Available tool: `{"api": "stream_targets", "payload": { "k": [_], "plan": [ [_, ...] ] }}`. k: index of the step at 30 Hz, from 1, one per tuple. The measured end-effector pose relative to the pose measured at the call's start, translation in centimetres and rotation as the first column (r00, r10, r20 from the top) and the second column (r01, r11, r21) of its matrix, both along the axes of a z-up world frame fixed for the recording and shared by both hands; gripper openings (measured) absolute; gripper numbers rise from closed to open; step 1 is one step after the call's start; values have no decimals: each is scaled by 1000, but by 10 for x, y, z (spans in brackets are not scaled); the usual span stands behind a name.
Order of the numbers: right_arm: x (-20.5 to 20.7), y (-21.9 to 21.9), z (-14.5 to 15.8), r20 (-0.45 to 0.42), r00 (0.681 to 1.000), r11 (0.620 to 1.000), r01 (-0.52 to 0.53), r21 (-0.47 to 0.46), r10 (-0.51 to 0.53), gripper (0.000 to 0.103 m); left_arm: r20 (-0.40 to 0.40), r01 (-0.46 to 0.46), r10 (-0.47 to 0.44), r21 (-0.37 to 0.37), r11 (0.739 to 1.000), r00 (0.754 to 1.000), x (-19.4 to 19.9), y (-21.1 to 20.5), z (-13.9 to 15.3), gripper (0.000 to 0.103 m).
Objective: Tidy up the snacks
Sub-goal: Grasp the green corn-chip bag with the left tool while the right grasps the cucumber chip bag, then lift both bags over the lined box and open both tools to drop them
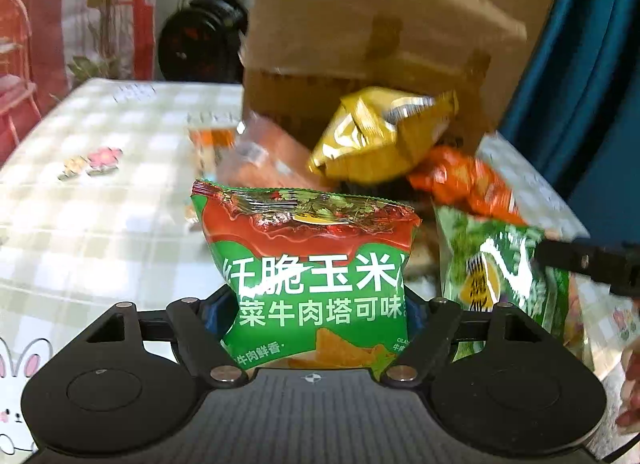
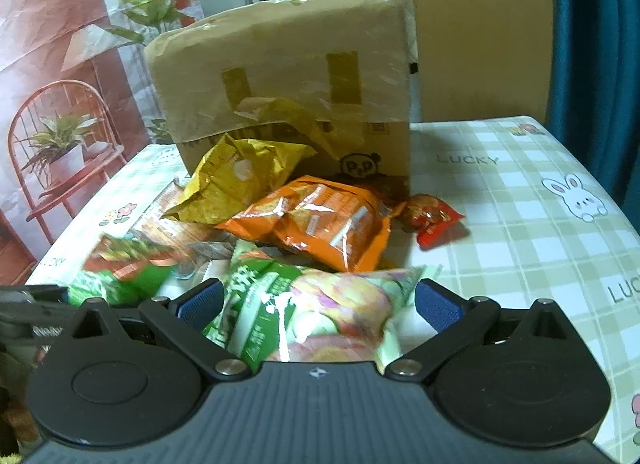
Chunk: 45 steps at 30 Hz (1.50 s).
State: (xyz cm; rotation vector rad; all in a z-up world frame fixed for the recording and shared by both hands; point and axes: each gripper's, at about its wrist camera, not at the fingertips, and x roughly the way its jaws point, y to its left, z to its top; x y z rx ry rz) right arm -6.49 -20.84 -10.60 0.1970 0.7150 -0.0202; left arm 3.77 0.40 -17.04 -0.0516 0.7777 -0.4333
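My left gripper [image 1: 316,304] is shut on a green and red corn-chip bag [image 1: 308,260] and holds it upright above the table. My right gripper [image 2: 318,300] stands wide around a green and pink snack bag [image 2: 316,312]; its blue pads [image 2: 438,306] do not press the bag. That bag also shows in the left wrist view [image 1: 500,276]. A yellow bag [image 2: 236,180], an orange bag [image 2: 320,220] and a small red packet [image 2: 434,220] lie in a pile before the cardboard box [image 2: 288,76]. The left-held bag [image 2: 124,272] appears blurred at the left.
The table wears a green checked cloth [image 2: 520,224] with rabbits and "LUCKY" print. The cardboard box [image 1: 360,24] lies on its side at the back. A teal curtain [image 1: 592,64] hangs at the right. A flat orange packet [image 1: 256,160] lies left of the pile.
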Motion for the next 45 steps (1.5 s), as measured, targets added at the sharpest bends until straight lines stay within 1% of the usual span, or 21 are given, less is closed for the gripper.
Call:
{"api": "stream_targets", "payload": {
  "k": [4,6,9,13,17,18,19,20,21,22,25,29,32,35,37,41,45],
  "plan": [
    [-5,-6,-6,-21,1000,999,17,36,-16,103,37,-39,39,-6,999,999,-3,5,9,80],
    [-4,-11,-12,-36,999,997,30,72,-27,103,50,-48,49,-7,999,998,-2,7,11,80],
    [1,-14,-18,-50,999,990,27,137,-21,103,52,-55,55,-7,998,997,-3,7,12,80],
    [8,-14,-28,-81,997,981,19,192,-4,103,54,-55,55,-3,998,997,-4,8,11,80],
    [10,-23,-40,-117,993,957,51,286,-18,103,55,-51,51,2,999,997,-4,8,10,80],
    [9,-26,-43,-126,992,948,62,312,-23,102,57,-52,52,3,999,997,-5,9,10,80],
    [9,-29,-44,-135,991,939,67,337,-22,99,60,-53,52,7,999,997,-7,9,9,80],
    [8,-31,-44,-133,991,931,62,360,-15,89,66,-55,54,8,998,996,-8,9,9,80],
    [7,-32,-42,-124,992,928,47,370,-1,88,72,-57,56,11,998,996,-9,9,10,80],
    [7,-31,-39,-119,993,932,34,361,10,83,81,-58,57,15,998,995,-10,9,11,80],
    [4,-24,-24,-95,995,955,-9,298,39,77,122,-60,56,27,998,991,-14,7,17,80],
    [-2,-19,-3,-59,993,964,-80,252,97,77,167,-66,61,24,998,984,-16,9,29,80],
    [-4,-17,12,-41,992,972,-110,209,121,77,189,-76,70,23,997,979,-16,10,35,80],
    [-6,-22,23,-29,994,974,-96,207,104,77,214,-81,73,26,996,974,-14,10,42,80],
    [-3,-26,33,-2,996,976,-83,203,85,77,237,-80,71,28,996,969,-14,9,47,80],
    [-1,-32,58,77,995,977,-81,198,67,77,289,-84,73,27,996,955,-7,8,62,80],
    [8,-34,87,169,983,985,-93,142,69,77,346,-103,90,20,994,934,4,7,82,80]
  ]
}}
